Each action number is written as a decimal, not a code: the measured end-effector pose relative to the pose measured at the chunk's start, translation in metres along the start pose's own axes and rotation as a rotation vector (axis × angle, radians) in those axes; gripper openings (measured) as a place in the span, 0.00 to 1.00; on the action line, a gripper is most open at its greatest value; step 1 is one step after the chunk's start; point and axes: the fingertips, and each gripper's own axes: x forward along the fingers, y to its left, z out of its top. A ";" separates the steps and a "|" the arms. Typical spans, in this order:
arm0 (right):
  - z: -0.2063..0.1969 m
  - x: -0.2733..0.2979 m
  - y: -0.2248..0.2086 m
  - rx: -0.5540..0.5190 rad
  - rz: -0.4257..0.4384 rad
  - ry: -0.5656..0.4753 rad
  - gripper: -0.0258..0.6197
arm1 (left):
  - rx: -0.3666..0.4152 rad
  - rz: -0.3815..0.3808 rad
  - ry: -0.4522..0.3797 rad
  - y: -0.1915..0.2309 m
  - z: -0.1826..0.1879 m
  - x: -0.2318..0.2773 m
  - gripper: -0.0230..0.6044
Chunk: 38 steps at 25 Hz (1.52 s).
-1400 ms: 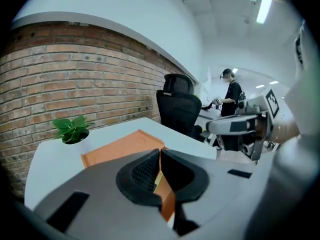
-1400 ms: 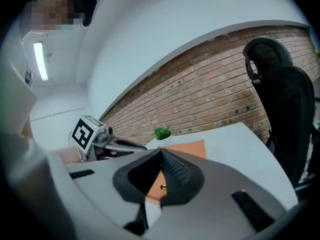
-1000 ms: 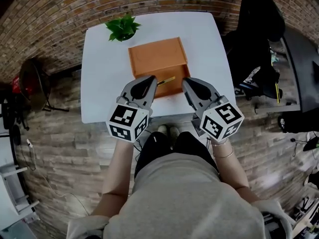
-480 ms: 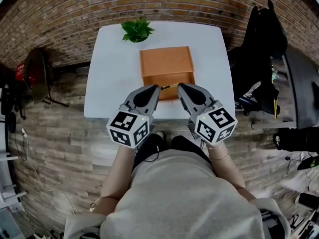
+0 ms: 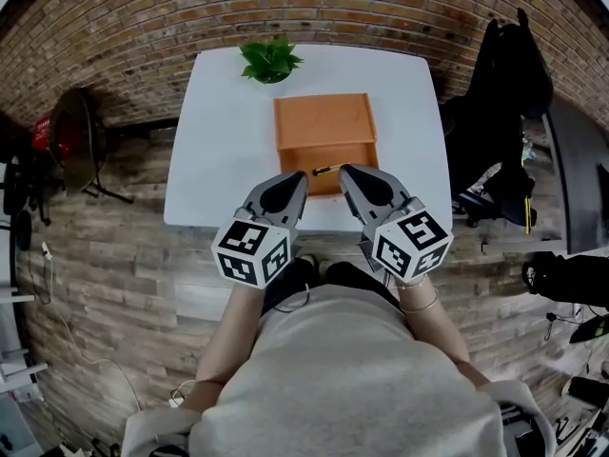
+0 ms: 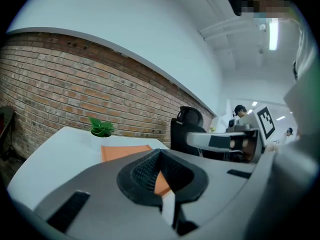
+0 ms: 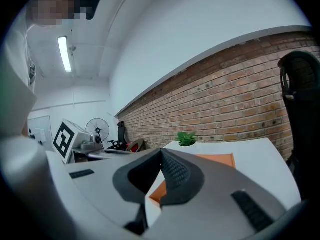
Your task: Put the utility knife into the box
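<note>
An orange box (image 5: pixel 324 122) stands in the middle of the white table (image 5: pixel 219 160). A thin yellow and black utility knife (image 5: pixel 324 169) lies across the box's darker near part, and I cannot tell whether it rests in the box or on it. My left gripper (image 5: pixel 297 179) and right gripper (image 5: pixel 348 172) hover side by side over the table's near edge, either side of the knife and apart from it. Both are shut with nothing held. From the left gripper (image 6: pixel 160 152) the box (image 6: pixel 122 152) shows ahead. The right gripper (image 7: pixel 161 152) looks at the box (image 7: pixel 216 160) too.
A small green potted plant (image 5: pixel 271 60) stands at the table's far edge, against the brick wall. A dark office chair (image 5: pixel 500 84) with black clothing stands right of the table. A round dark object (image 5: pixel 67 141) stands on the floor at the left.
The head view has shifted, so the table sits a little higher and further right. Both grippers have stayed shut and close together. The knife has kept its place at the box.
</note>
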 end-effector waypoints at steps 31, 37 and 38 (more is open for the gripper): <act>-0.008 -0.002 0.000 0.030 0.000 0.009 0.04 | 0.000 -0.041 0.032 -0.006 -0.007 0.005 0.05; -0.018 0.000 0.002 0.045 0.009 0.029 0.04 | -0.007 -0.053 0.057 -0.009 -0.013 0.006 0.05; -0.019 0.000 0.002 0.043 0.008 0.031 0.04 | -0.008 -0.053 0.062 -0.009 -0.014 0.006 0.05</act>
